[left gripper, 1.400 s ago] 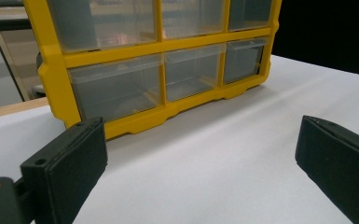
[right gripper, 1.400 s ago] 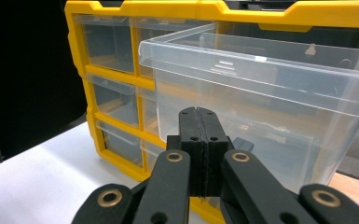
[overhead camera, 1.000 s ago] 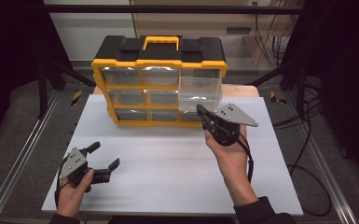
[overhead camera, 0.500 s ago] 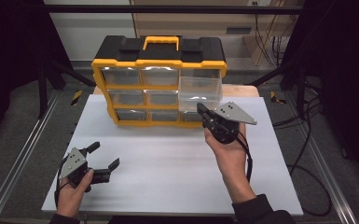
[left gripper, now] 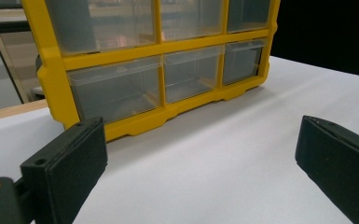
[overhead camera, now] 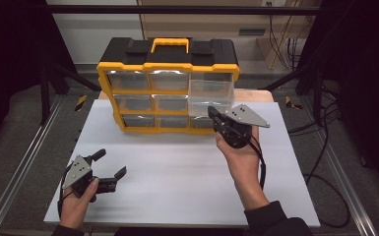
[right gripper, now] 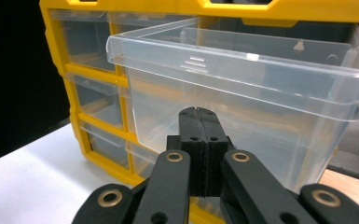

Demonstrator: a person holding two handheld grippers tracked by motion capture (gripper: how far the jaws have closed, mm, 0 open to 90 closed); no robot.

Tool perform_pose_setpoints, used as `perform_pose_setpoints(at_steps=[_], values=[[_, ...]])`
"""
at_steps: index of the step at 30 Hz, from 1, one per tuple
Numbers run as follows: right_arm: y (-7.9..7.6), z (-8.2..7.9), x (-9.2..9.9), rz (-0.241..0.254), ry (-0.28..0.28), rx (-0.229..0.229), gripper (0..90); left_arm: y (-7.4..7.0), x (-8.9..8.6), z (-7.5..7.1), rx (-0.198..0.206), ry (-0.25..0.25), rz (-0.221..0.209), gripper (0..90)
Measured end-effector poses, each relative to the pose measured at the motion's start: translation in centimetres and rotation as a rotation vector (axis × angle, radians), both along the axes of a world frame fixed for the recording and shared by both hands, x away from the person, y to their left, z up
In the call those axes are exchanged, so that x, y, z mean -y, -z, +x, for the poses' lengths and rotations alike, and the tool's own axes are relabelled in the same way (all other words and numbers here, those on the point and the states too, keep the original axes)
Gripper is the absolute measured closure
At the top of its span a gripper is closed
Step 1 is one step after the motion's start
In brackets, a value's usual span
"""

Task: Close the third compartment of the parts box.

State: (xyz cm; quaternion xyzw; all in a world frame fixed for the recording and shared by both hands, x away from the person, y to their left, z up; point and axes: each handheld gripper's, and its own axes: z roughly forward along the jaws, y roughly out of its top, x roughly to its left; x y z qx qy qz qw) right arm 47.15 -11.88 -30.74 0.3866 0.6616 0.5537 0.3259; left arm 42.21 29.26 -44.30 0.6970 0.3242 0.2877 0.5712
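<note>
Just beyond closed fingers (right gripper: pixel 200 135), clear drawer (right gripper: pixel 242 70) protrudes.

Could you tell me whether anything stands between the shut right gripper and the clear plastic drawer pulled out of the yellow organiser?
Nothing visible does. The right gripper, jaws shut, sits directly before the clear plastic drawer front, which juts from the yellow organiser.

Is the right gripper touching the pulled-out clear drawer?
Cannot tell. In the right gripper view the right gripper, jaws shut, points at the clear drawer front, but neither contact nor gap is plain. In the high view the two overlap.
</note>
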Motion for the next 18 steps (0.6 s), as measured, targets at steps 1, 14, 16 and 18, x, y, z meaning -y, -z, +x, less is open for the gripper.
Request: perform_pose_setpoints(at_steps=[1, 14, 16, 18], values=[[-0.1, 0.1, 0.1, -0.001, 0.005, 0.004, 90.0, 0.0, 0.0, 0.0, 0.001, -0.001, -0.002, 2.0], [-0.7, 1.2, -0.5, -0.006, -0.009, -0.002, 90.0, 0.0, -0.2, 0.0, -0.001, -0.003, -0.003, 2.0], [-0.7, 1.2, -0.5, -0.005, -0.009, -0.003, 90.0, 0.0, -0.2, 0.0, 0.0, -0.002, -0.002, 2.0], [-0.7, 1.2, -0.4, -0.003, -0.003, -0.004, 90.0, 0.0, -0.2, 0.0, 0.0, 0.0, -0.002, 2.0]])
